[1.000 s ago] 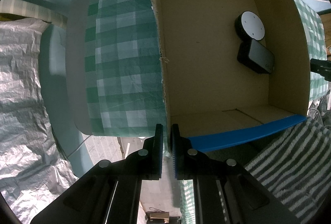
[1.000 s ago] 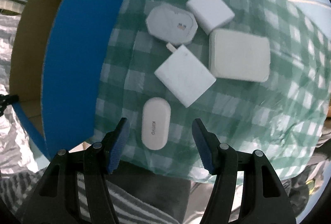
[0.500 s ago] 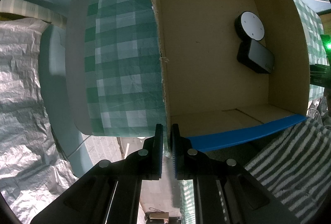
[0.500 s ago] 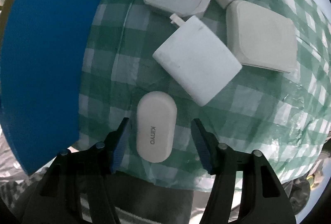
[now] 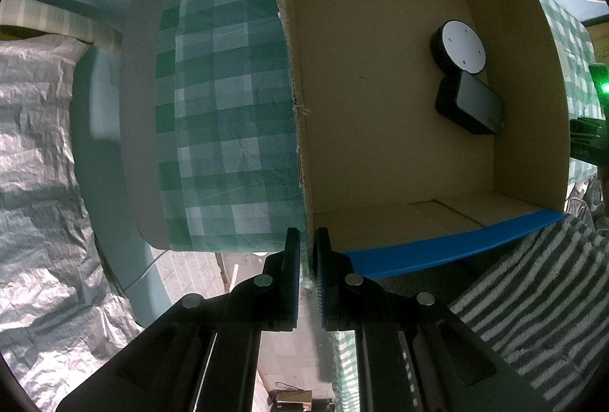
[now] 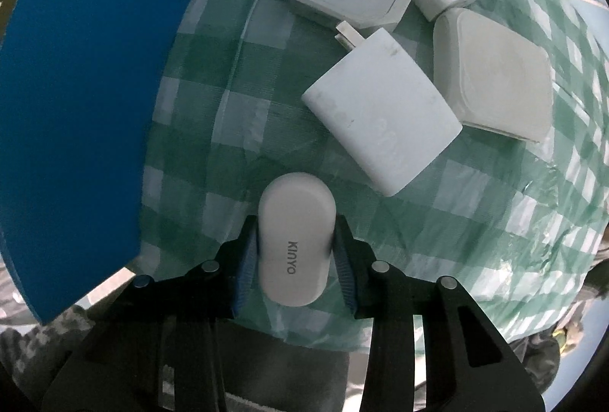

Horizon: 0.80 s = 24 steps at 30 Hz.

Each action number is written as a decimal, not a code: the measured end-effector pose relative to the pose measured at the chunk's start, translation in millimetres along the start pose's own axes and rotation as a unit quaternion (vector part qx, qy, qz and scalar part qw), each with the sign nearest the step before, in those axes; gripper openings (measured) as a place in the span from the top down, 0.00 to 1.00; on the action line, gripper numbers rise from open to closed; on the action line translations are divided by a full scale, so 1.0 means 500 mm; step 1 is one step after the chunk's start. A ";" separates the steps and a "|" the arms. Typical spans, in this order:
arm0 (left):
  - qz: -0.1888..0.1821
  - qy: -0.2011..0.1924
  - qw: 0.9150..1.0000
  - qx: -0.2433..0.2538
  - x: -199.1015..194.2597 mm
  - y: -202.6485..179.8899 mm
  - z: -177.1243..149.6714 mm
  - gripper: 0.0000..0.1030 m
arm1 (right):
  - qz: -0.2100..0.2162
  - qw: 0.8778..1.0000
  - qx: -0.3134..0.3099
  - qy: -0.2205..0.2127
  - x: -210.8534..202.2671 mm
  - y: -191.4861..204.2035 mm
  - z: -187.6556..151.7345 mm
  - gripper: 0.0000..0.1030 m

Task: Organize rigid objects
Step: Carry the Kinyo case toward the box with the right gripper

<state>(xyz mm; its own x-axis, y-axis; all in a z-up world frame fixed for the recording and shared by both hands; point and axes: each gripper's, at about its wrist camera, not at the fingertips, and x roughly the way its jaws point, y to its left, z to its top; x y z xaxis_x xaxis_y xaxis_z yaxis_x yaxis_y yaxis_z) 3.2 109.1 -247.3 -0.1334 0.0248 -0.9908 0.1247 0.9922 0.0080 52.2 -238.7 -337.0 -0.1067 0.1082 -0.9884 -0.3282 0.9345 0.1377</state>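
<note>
2 black items in box [image 5: 380, 107]; left gripper [image 5: 307, 252] pinches its wall. Right gripper [image 6: 296, 252] clamps KINYO case [image 6: 296, 237]; 4 white items still on table [image 6: 213, 130].

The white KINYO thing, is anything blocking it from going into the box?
The right tool grips the KINYO case. The box's blue flap stands beside it at left; it must clear that.

A green-and-white checked cloth [image 6: 475, 221] is covering the tabletop. Crinkled silver sheeting [image 5: 38, 164] is lying at the left, and a grey-and-white striped towel [image 5: 533, 298] is hanging below the tabletop edge.
</note>
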 end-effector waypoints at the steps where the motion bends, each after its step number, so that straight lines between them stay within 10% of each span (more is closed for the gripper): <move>1: 0.000 0.000 1.000 0.000 0.000 0.000 0.000 0.91 | 0.002 1.000 -0.001 -0.001 -0.003 0.003 -0.006 0.64; 24: 0.003 0.001 1.000 0.004 0.002 -0.003 0.000 0.91 | 0.007 0.998 -0.051 -0.043 -0.177 0.039 -0.007 0.64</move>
<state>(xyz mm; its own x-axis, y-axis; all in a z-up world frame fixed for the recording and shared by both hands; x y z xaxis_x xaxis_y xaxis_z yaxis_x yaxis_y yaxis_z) 3.0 107.5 -248.2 -0.1345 0.0311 -0.9904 0.1334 0.9910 0.0130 52.2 -231.3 -246.5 -0.0327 0.1534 -0.9876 -0.4209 0.8941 0.1528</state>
